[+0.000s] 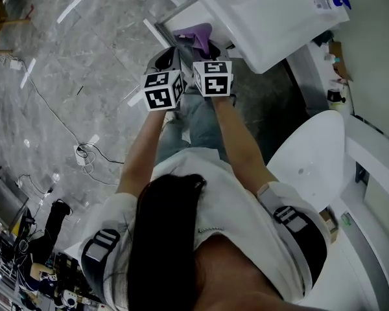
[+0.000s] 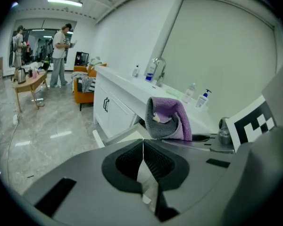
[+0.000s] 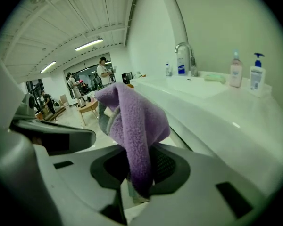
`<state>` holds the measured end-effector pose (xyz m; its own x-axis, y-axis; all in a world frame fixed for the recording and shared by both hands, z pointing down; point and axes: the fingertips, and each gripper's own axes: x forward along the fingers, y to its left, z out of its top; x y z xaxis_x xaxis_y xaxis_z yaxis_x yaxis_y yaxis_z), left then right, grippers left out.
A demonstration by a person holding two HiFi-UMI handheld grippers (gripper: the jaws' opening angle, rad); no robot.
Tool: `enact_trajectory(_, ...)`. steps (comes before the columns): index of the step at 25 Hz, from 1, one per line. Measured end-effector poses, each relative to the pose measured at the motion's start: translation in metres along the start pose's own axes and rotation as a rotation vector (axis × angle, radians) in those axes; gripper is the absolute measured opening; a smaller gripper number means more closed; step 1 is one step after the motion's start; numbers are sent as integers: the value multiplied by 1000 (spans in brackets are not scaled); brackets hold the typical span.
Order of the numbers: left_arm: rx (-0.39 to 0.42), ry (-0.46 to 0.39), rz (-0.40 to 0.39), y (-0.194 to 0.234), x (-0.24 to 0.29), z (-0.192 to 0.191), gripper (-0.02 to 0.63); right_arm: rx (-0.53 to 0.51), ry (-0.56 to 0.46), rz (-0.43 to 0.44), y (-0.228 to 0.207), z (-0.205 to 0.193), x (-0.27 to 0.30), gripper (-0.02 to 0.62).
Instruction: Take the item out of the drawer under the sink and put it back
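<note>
- Our right gripper (image 3: 140, 168) had its jaws closed only partway, clamped on a purple cloth (image 3: 132, 121).
- The pads pinched the cloth's lower fold. The rest of it rose past the tips and flopped over in a loose hump.
- Our left gripper (image 2: 142, 147) had its jaws pressed together, with nothing between them and nothing touching them.
- The two grippers sat side by side, the left just beside the right, both tilted down toward the open drawer (image 2: 98, 138).
- The cloth was in the air beyond the left gripper's tips and a little to their right, just in front of the white counter (image 1: 259, 18).
- It was above the drawer; we could not tell whether it touched it.
</note>
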<state>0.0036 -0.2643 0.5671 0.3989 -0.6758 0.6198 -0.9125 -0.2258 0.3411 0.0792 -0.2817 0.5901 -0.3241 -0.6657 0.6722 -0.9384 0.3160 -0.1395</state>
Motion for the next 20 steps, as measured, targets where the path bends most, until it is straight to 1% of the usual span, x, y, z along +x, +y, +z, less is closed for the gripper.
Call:
enact_trajectory(2, -6, 8, 2, 3, 10, -3, 5, 6, 11, 7, -6, -6, 11, 103)
enact_trajectory(6, -33, 15, 34, 19, 26, -4, 5, 39, 7, 45, -10, -13, 39, 103)
enact_trajectory(10, -35, 22, 30, 24, 39, -6, 5, 11, 42, 32, -19, -19, 58, 103)
enact_trajectory(15, -54, 47, 51, 33, 55, -16, 5, 17, 68, 30, -29, -28, 83, 104)
enact_trajectory(18, -61, 58, 53, 35, 65, -22, 5, 29, 102, 35, -35, -39, 98, 107)
enact_trajectory(20, -54, 72, 58, 37, 72, -26, 5, 47, 142, 54, -36, -48, 111, 108)
